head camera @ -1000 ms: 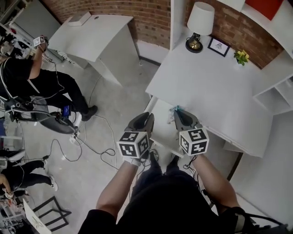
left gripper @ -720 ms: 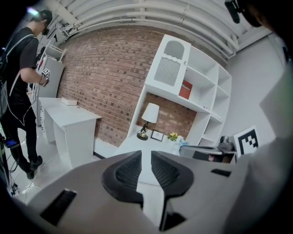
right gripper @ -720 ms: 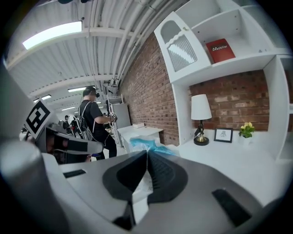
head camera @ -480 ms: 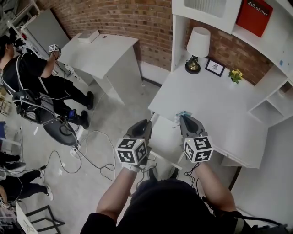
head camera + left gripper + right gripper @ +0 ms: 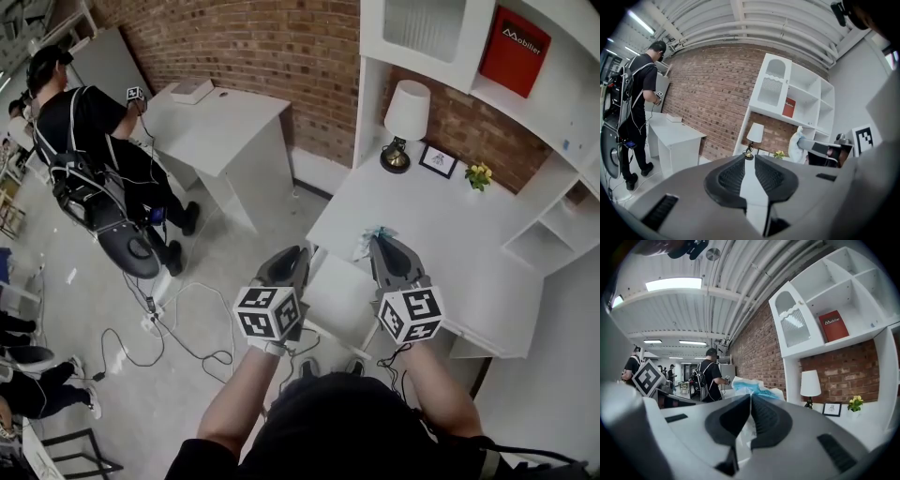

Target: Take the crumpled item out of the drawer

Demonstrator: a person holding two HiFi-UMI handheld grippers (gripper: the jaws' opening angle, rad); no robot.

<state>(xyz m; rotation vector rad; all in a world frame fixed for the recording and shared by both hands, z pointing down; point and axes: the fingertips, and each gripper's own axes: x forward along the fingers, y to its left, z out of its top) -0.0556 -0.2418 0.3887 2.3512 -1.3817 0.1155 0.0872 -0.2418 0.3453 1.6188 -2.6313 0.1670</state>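
The crumpled item (image 5: 367, 245) is a white and light-blue wrapper. It sticks out of my right gripper (image 5: 379, 242), which is shut on it above the front left edge of the white desk (image 5: 450, 234). In the right gripper view the wrapper (image 5: 752, 386) bulges past the fingertips of the right gripper (image 5: 751, 397). The white drawer (image 5: 336, 292) stands pulled out below and between both grippers. My left gripper (image 5: 292, 259) hovers over the drawer's left side. In its own view the left gripper (image 5: 750, 160) has jaws a narrow gap apart, with nothing between them.
On the desk's far side stand a lamp (image 5: 405, 117), a small framed picture (image 5: 438, 161) and yellow flowers (image 5: 479, 174). White shelves hold a red book (image 5: 514, 49). A person (image 5: 89, 141) stands at another white desk (image 5: 220, 117) on the left. Cables (image 5: 178, 328) lie on the floor.
Both grippers have risen, the right one carrying the wrapper up from the drawer to desk height. The person on the left has walked nearer to the other desk.
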